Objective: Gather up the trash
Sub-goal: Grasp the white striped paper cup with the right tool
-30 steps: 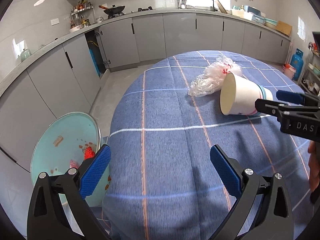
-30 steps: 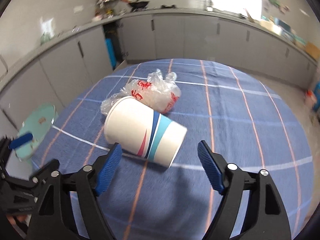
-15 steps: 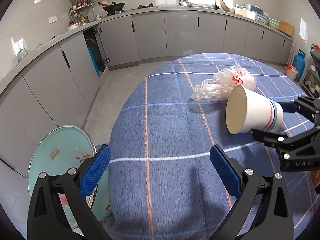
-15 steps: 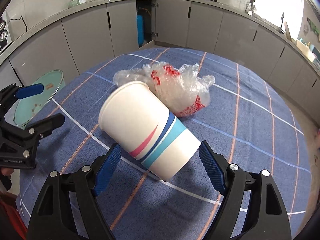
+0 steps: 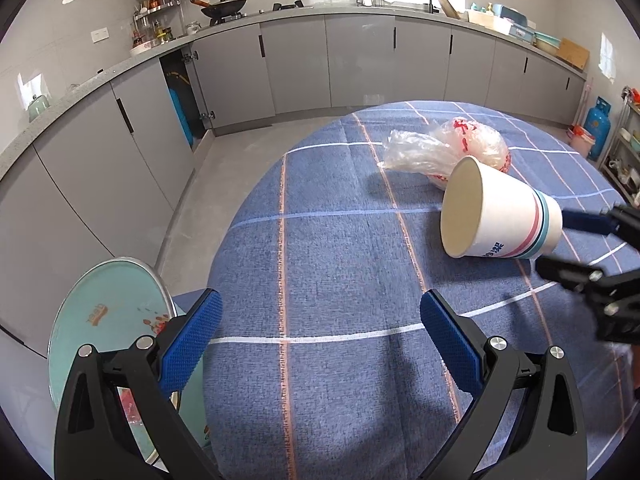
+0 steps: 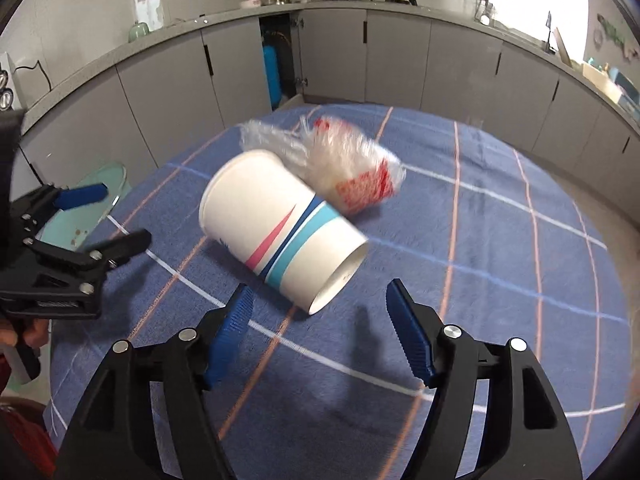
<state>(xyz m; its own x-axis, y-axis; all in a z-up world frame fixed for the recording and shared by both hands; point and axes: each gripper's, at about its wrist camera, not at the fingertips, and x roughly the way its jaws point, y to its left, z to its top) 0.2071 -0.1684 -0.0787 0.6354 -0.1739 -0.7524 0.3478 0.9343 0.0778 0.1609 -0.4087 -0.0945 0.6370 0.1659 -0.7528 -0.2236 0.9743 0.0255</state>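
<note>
Blue-padded right gripper point(image 6: 318, 320), jaws closing with nothing yet between them, now sits nearer the base of the paper cup point(image 6: 276, 232) than a second ago; a grasp appears imminent. The left gripper point(image 5: 320, 340) hangs wide open and empty over the blue checked tablecloth point(image 5: 320, 248). The cup lies on its side, touching the crumpled plastic bag point(image 6: 344, 172) behind it. Only the left wrist view shows the cup's open mouth and the teal bin point(image 5: 108, 312) beside the table; the right view shows the cup's recessed base.
</note>
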